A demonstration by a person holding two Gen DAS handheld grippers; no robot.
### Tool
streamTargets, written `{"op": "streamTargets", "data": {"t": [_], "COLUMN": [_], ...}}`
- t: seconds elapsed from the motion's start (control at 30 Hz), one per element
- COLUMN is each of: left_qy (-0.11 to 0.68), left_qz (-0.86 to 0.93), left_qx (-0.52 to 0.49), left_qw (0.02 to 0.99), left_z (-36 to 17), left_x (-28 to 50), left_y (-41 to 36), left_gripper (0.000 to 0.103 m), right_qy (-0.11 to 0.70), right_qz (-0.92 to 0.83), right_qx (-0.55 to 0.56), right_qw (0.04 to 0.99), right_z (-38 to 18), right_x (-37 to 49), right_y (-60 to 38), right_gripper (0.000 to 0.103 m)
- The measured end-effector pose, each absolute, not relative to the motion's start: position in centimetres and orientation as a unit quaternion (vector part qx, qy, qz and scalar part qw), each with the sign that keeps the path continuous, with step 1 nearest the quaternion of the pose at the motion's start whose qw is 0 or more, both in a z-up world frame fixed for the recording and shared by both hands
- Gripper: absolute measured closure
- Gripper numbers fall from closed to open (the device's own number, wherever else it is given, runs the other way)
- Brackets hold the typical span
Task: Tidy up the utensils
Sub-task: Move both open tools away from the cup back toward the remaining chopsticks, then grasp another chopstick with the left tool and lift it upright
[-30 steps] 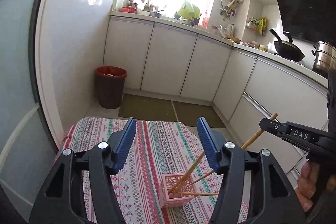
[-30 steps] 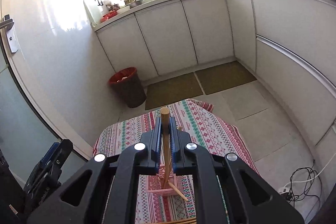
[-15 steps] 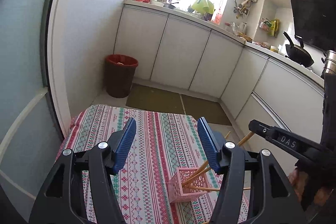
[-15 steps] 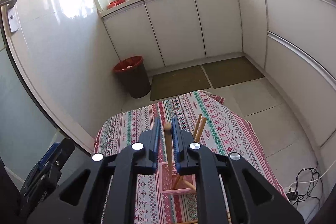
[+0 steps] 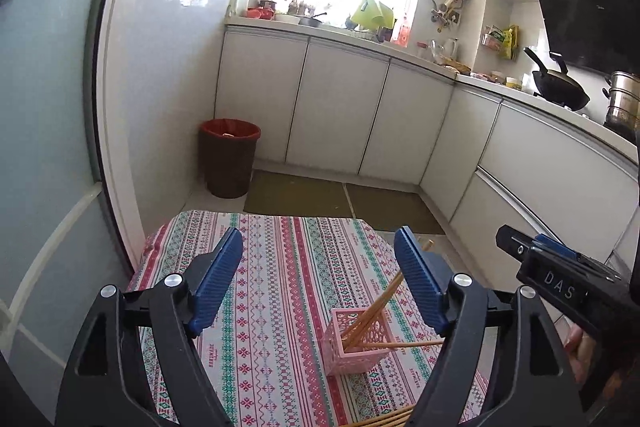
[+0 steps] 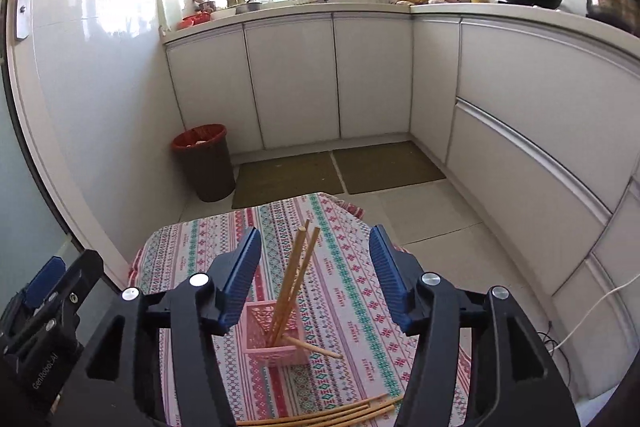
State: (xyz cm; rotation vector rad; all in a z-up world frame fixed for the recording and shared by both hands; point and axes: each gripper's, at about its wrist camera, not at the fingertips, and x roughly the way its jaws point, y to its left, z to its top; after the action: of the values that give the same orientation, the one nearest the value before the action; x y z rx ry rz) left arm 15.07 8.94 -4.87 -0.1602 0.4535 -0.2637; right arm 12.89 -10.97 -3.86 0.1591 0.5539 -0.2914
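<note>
Wooden chopsticks (image 6: pixel 298 283) stood leaning in the small pink lattice basket (image 6: pixel 276 341) on the patterned cloth of the bench (image 6: pixel 352 291), with one more resting across its rim and a loose bundle (image 6: pixel 340 411) lying flat at the near edge. They looked light, stiff and smooth enough to roll or slip, so I judged the best hold to be a pinch across the shaft near the middle, kept gentle because the basket seemed light enough to tip. Both the right tool (image 6: pixel 314 275) and the left tool (image 5: pixel 318 283) were spreading their jaws with nothing pinched between them.
</note>
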Motion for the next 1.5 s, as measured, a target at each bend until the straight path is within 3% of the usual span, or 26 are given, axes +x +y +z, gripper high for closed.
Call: {"op": "streamTargets", "data": {"t": [0.1,0.23,0.37,0.47,0.77,0.97,1.33,1.5], "left_qy": [0.216,0.222,0.223,0.239,0.429,0.452,0.476,0.454], "left_qz": [-0.126,-0.123,-0.117,-0.119,-0.244,-0.303,-0.352,-0.376], "left_qx": [-0.073,-0.063,-0.059,-0.043,0.137,0.24,0.278,0.299], "left_qw": [0.965,0.965,0.966,0.963,0.859,0.804,0.756,0.75], "left_z": [-4.6,-4.9,-5.6,-6.7,-16.3,-21.0,-25.6,-26.3], "left_x": [14.1,13.2,11.9,11.4,11.9,9.6,9.8,11.2], "left_y": [8.6,8.1,7.9,7.3,-0.5,-5.9,-13.7,-18.1], "left_gripper": [0.02,0.017,0.007,0.007,0.007,0.007,0.008,0.021], "right_qy": [0.264,0.254,0.251,0.261,0.345,0.384,0.396,0.413], "right_qz": [-0.164,-0.183,-0.198,-0.201,-0.199,-0.212,-0.245,-0.255], "right_qx": [0.058,0.047,0.048,0.05,0.202,0.231,0.339,0.373], "right_qw": [0.949,0.949,0.946,0.943,0.895,0.868,0.818,0.791], "right_z": [-3.8,-3.8,-4.1,-4.8,-12.1,-15.7,-18.9,-20.6], "right_x": [11.5,9.7,7.8,6.1,-3.9,-6.5,-9.3,-9.9], "right_y": [-10.7,-10.7,-11.1,-12.0,-19.6,-22.5,-28.0,-29.3], "right_gripper": [0.038,0.028,0.013,0.007,0.007,0.007,0.007,0.007]}}
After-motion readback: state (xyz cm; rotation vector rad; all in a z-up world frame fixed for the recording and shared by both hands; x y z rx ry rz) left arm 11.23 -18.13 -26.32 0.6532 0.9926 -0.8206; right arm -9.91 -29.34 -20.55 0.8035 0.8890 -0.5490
